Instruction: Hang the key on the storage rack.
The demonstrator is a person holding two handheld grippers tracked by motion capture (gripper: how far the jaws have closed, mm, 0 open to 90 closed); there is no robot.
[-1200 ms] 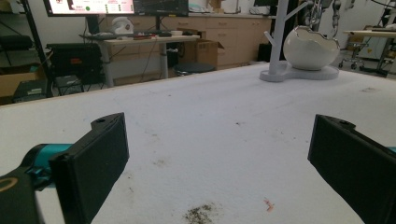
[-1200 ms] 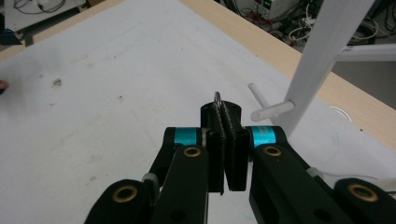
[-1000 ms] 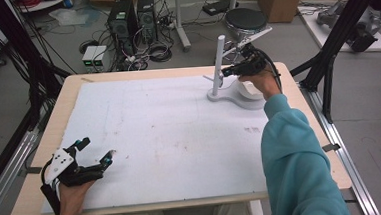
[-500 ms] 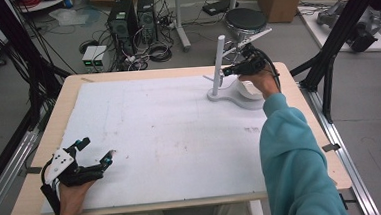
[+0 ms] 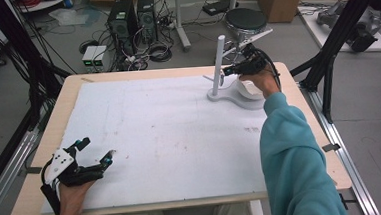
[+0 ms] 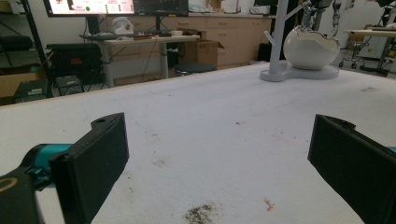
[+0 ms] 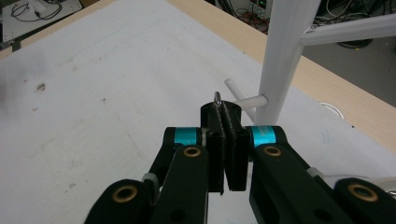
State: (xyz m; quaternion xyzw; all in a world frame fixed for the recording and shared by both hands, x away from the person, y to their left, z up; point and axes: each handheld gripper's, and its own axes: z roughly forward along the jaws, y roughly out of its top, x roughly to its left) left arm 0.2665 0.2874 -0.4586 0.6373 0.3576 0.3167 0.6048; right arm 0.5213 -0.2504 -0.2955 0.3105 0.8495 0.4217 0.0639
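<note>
White stand (image 5: 217, 60) beside right tongs (image 7: 225, 112), bowl (image 6: 310, 48) behind, left tongs (image 5: 97, 153) spread

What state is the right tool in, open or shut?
Shut. In the right gripper view the right tool's jaws are pressed together, with a small metal ring poking out above the tips, beside a peg of the white stand.

The table (image 5: 68, 102) has a pale wood edge; its white cover (image 5: 165, 134) looks matt and slightly rough (with dirty specks). The white stand (image 7: 285, 51) seems smooth plastic, the bowl (image 6: 310, 46) glossy
</note>
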